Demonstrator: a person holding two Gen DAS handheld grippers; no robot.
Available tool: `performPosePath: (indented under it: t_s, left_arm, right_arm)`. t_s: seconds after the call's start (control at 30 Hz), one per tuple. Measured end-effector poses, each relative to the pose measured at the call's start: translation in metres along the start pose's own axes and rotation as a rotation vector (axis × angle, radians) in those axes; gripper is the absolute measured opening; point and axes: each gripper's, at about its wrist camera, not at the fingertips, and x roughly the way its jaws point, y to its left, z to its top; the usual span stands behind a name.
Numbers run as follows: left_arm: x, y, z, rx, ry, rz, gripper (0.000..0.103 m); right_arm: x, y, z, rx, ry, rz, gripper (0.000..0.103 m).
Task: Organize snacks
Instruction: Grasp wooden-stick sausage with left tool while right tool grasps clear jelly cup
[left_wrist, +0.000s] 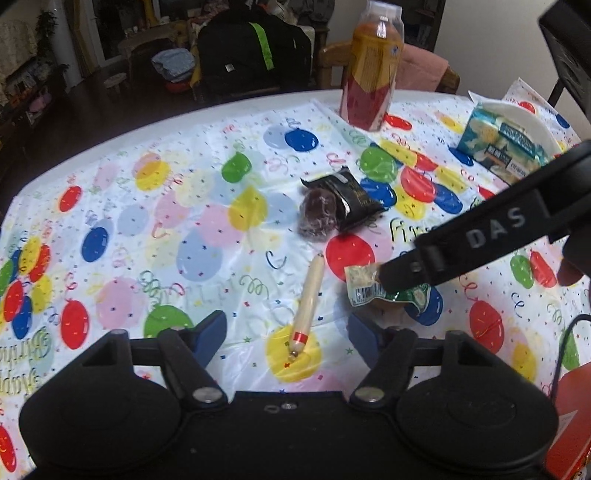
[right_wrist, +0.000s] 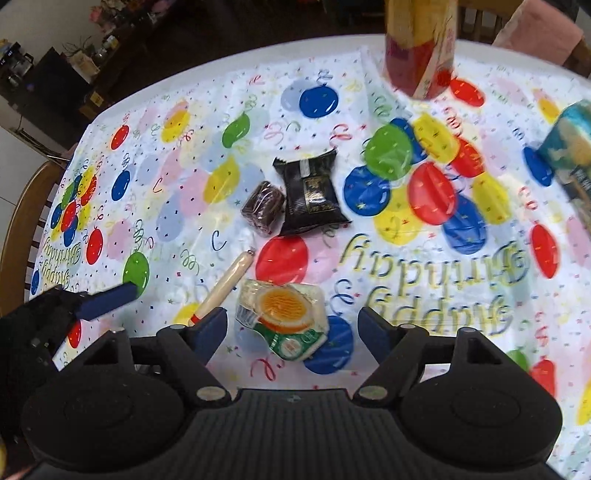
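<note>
Hovering wide open and empty, the right gripper (right_wrist: 291, 328) straddles the orange-and-green packet (right_wrist: 284, 321); closing carelessly could also nudge the sausage stick (right_wrist: 225, 288) beside its left finger.

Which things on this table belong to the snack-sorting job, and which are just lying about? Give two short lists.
Part of the job:
sausage stick
green-edged snack packet
black wrapped snack
dark round snack in clear wrap
blue snack bag
tall bottle

Just lying about:
balloon tablecloth
black bag on a chair
pink cloth on a chair
</note>
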Motion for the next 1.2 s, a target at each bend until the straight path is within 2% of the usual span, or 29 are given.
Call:
performPosePath:
  t_s: [0.07,0.13,0.17,0.3,0.37,0.6,0.67,0.83,1.2]
  left_arm:
    - [0.007,-0.001,0.000,0.004,0.013,-0.018,0.058]
    - [0.012,-0.001,0.001,0.003,0.026,-0.036,0.052]
    - [0.015,-0.002,0.001,0.003,0.030,-0.043,0.049]
    - [0.022,-0.006,0.000,0.019,0.037,-0.057,0.040]
    - [0.026,-0.006,0.000,0.016,0.045,-0.062,0.030]
    - [0.031,-0.004,0.001,-0.003,0.049,-0.064,0.017]
    - [0.032,-0.004,0.002,0.000,0.052,-0.061,0.009]
    - [0.032,-0.004,0.003,-0.008,0.053,-0.056,0.007]
    - [0.016,0.010,0.004,-0.091,0.051,-0.083,0.007]
  right_arm:
    - [0.008,0.002,0.001,-0.002,0.012,-0.001,0.076]
    - [0.015,0.003,0.001,-0.004,0.024,0.001,0.064]
    - [0.018,0.003,0.002,0.002,0.028,0.004,0.061]
    - [0.026,0.005,0.002,-0.004,0.036,0.014,0.060]
    - [0.027,0.006,0.002,-0.019,0.034,0.007,0.060]
    - [0.029,0.007,0.003,-0.023,0.030,0.006,0.058]
    - [0.029,0.008,0.003,-0.026,0.025,0.001,0.056]
    - [0.028,0.006,-0.001,-0.022,0.017,-0.008,0.049]
    - [-0.001,0.000,-0.010,0.006,-0.009,0.021,0.048]
